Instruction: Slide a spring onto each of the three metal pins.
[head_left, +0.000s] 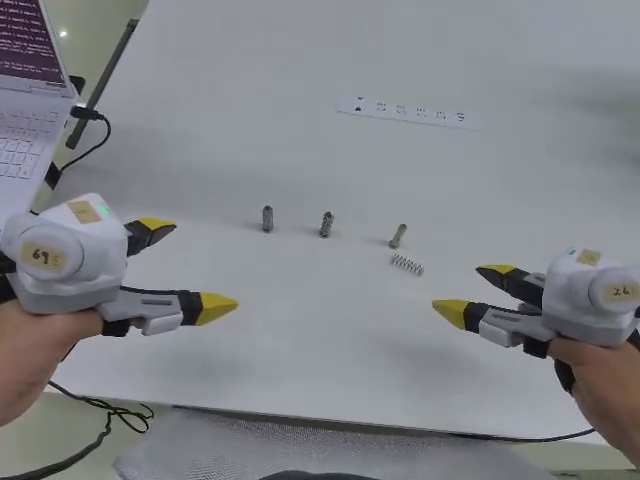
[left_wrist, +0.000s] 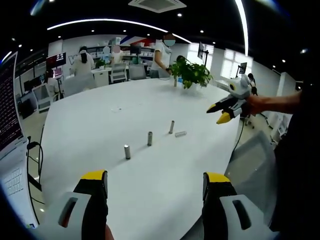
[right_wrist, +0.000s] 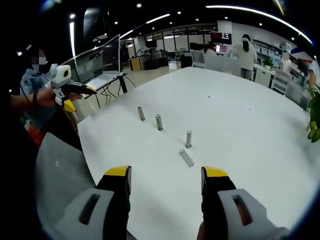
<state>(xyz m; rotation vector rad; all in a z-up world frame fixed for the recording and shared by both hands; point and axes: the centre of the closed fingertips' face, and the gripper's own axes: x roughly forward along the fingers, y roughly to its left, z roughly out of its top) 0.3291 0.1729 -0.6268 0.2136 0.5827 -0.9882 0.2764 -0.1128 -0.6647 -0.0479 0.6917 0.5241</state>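
Well ahead of the right gripper (right_wrist: 167, 173) jaws lies a spring (right_wrist: 186, 157)

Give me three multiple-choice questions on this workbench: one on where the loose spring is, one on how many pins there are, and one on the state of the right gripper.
1. Where does the loose spring lie?
A. On the table, beside the pin nearest the right gripper
B. Held in the right gripper
C. Slid onto a pin

2. How many pins stand on the table?
A. Two
B. Five
C. Three

3. How is the right gripper?
A. Shut on the spring
B. Open, holding nothing
C. Shut on a pin

Answers:
1 A: the spring lies flat on the table just in front of that pin.
2 C: three stand in a row.
3 B: its jaws are apart, with bare table between them.
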